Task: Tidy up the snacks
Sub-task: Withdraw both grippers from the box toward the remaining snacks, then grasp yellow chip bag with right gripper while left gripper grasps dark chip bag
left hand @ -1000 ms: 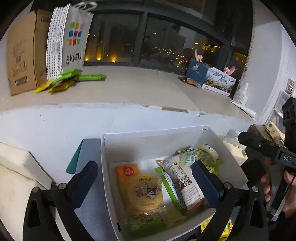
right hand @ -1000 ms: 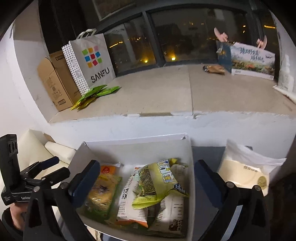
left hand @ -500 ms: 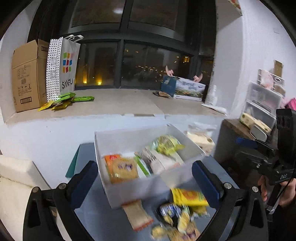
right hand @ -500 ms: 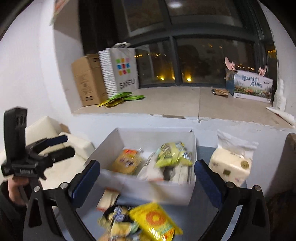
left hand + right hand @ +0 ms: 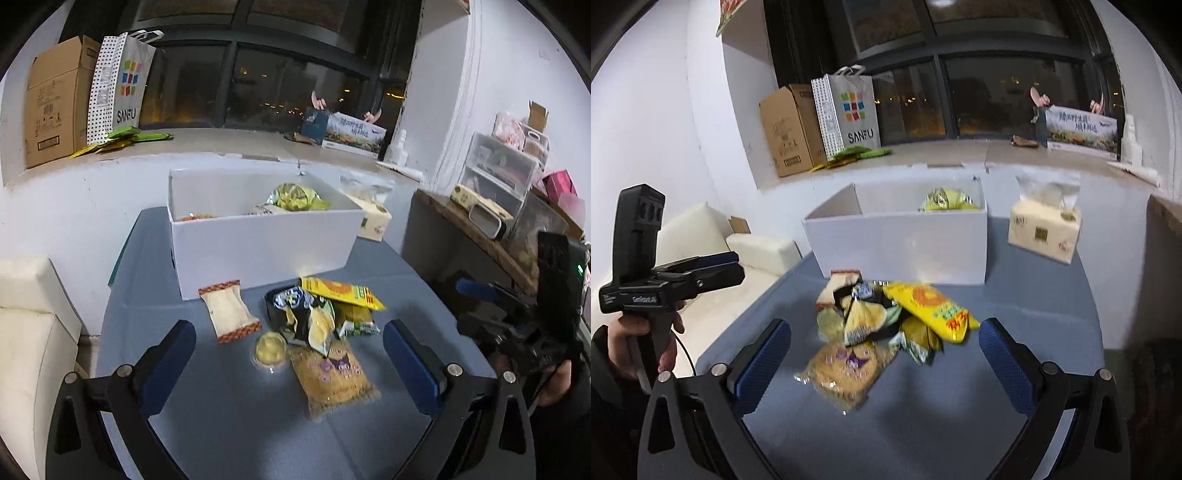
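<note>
A white box (image 5: pixel 266 243) (image 5: pixel 905 247) stands on the blue-grey table (image 5: pixel 236 424) (image 5: pixel 1034 332) with a yellow-green bag (image 5: pixel 295 197) (image 5: pixel 947 199) and other packets inside. In front of it lies a loose pile of snacks: a yellow packet (image 5: pixel 341 291) (image 5: pixel 931 306), a beige wafer pack (image 5: pixel 229 310), a round jelly cup (image 5: pixel 270 350), a golden noodle bag (image 5: pixel 332 376) (image 5: pixel 846 367). My left gripper (image 5: pixel 290 354) hangs open above the pile's near side, holding nothing. My right gripper (image 5: pixel 884 354) is open too, empty, over the same pile.
A tissue pack (image 5: pixel 1045 229) (image 5: pixel 373 219) sits right of the box. Behind runs a window ledge (image 5: pixel 960 155) with a cardboard box (image 5: pixel 55 99), a SANFU bag (image 5: pixel 849 110) and green packets (image 5: pixel 122 136). A white sofa (image 5: pixel 26 332) is left, a wooden shelf (image 5: pixel 480 229) right.
Both grippers have pulled back and up from over the box. The view now takes in the loose snack pile in front of the box. Both stay open.
</note>
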